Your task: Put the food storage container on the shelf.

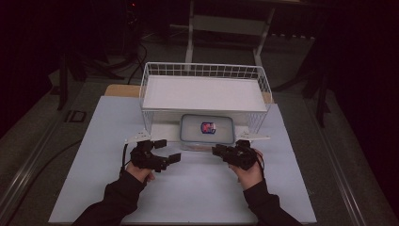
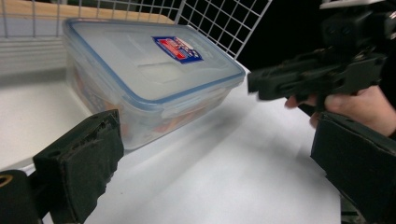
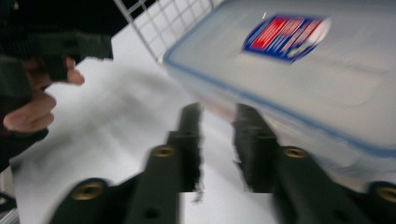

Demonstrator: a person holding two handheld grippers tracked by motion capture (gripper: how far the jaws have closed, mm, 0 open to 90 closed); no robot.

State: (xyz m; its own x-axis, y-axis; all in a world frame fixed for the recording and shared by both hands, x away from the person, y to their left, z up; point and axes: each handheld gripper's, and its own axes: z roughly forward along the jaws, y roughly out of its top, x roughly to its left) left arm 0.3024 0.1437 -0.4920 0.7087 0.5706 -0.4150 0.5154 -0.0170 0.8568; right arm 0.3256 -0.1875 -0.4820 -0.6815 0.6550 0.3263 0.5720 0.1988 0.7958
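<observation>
My left gripper (image 1: 170, 151) has its jaws spread wide with nothing between them; in the left gripper view the two black pads frame open table, and the lidded plastic container (image 2: 144, 70) sits just beyond the left pad, apart from it. My right gripper (image 1: 217, 151) is the opposite: in the right gripper view its jaws stand nearly together, a narrow slit between them and nothing in it (that picture is smeared, so I won't swear to the exact gap).

The container (image 1: 207, 129) rests on the white table (image 1: 188, 197), its far half tucked under the wire basket shelf (image 1: 204, 92), its near edge poking out toward me. It has a clear lid with a blue seal rim and a red-and-blue label (image 1: 208, 127); something orange shows through the wall in the left gripper view. The grippers sit near its two near corners, left and right, neither touching.

I judge the step in hand to be taking hold of the box to draw it out from under the shelf. To do that well I would reopen the right jaws before closing in, then bring each gripper level to a side wall or lid flap, low enough to catch the body rather than the slick lid. Pull straight toward me, both hands together, so the box does not yaw into the shelf's wire legs (image 1: 149, 123).
</observation>
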